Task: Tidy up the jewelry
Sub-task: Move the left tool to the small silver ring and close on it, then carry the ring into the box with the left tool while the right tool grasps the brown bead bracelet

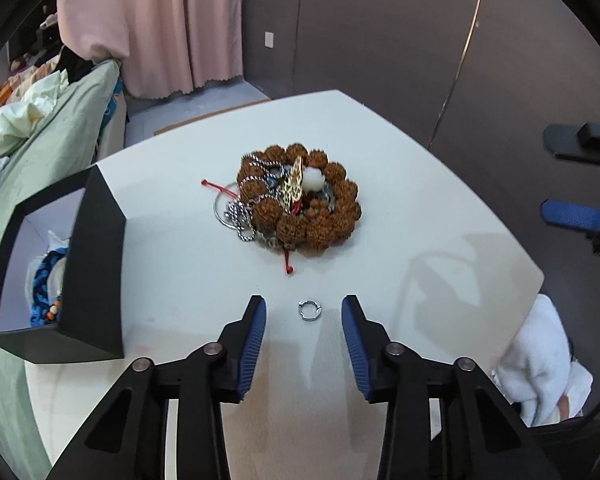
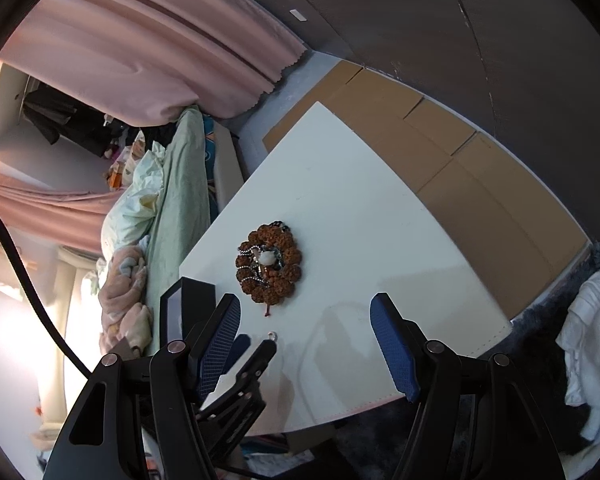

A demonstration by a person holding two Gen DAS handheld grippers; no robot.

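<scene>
In the black box (image 1: 96, 264) lie blue beaded bracelets (image 1: 46, 280).

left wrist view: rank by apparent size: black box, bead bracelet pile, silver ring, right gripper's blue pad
1. black box, though it sits nearer the camera, which inflates it
2. bead bracelet pile
3. right gripper's blue pad, partly cut off at the frame edge
4. silver ring, lying between the left gripper fingers

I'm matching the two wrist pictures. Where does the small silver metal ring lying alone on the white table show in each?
Left wrist view: small silver metal ring, low centre, between the left gripper fingers, pads not touching.
Right wrist view: ring, lower centre-left, just beyond the left gripper's tip.
Shared landmark: brown bead bracelet pile, beyond the ring.
</scene>
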